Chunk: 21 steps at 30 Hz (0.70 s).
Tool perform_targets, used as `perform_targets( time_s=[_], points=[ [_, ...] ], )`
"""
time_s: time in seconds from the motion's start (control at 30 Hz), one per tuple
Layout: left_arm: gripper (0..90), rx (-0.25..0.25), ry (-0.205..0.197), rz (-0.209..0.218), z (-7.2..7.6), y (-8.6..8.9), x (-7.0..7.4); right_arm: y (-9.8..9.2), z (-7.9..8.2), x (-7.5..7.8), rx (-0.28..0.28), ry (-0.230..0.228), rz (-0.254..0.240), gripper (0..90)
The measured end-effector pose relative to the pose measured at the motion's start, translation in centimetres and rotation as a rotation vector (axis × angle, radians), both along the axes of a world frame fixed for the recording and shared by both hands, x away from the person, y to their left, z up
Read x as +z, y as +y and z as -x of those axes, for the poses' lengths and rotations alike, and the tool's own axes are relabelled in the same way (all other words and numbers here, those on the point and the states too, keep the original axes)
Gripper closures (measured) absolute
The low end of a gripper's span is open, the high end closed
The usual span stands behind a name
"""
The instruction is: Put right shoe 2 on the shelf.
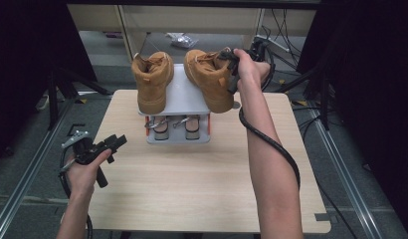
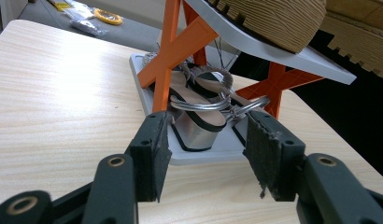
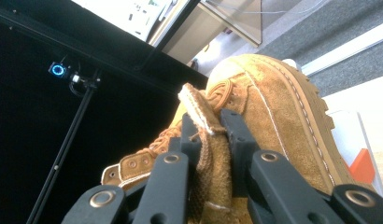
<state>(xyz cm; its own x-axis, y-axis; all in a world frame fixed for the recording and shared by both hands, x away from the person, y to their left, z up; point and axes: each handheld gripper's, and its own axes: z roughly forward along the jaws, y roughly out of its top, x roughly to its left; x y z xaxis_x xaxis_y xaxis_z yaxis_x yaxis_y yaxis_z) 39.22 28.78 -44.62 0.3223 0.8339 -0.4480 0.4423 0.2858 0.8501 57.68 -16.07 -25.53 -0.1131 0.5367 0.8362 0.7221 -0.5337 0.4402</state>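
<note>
Tan suede boots (image 1: 210,79), grey rack (image 1: 184,94) with orange legs (image 2: 173,51), silver sandals (image 2: 199,112), pale wood-grain table (image 1: 192,179)

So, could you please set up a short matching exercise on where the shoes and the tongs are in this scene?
Things:
1. right tongs
2. left tongs
3. sandals
4. left boot

States:
A. on the rack's lower shelf
B. open, above the table
C. shut on the right boot's collar
D. standing on the rack's top shelf

Pairs: 1-C, 2-B, 3-A, 4-D
</note>
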Motion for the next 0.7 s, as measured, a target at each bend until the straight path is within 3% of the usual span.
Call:
perform_targets(
  time_s=[0.57, 0.7],
  points=[
    [48.4, 0.001, 0.003, 0.002, 0.0, 0.1, -0.1, 2.9, -1.2, -1.0, 0.002, 0.018, -0.039, 79.7],
    [48.4, 0.003, 0.0, 0.005, 0.0, 0.3, -0.1, 3.6, -1.5, -1.7, 0.008, 0.035, -0.022, 75.6]
  ],
)
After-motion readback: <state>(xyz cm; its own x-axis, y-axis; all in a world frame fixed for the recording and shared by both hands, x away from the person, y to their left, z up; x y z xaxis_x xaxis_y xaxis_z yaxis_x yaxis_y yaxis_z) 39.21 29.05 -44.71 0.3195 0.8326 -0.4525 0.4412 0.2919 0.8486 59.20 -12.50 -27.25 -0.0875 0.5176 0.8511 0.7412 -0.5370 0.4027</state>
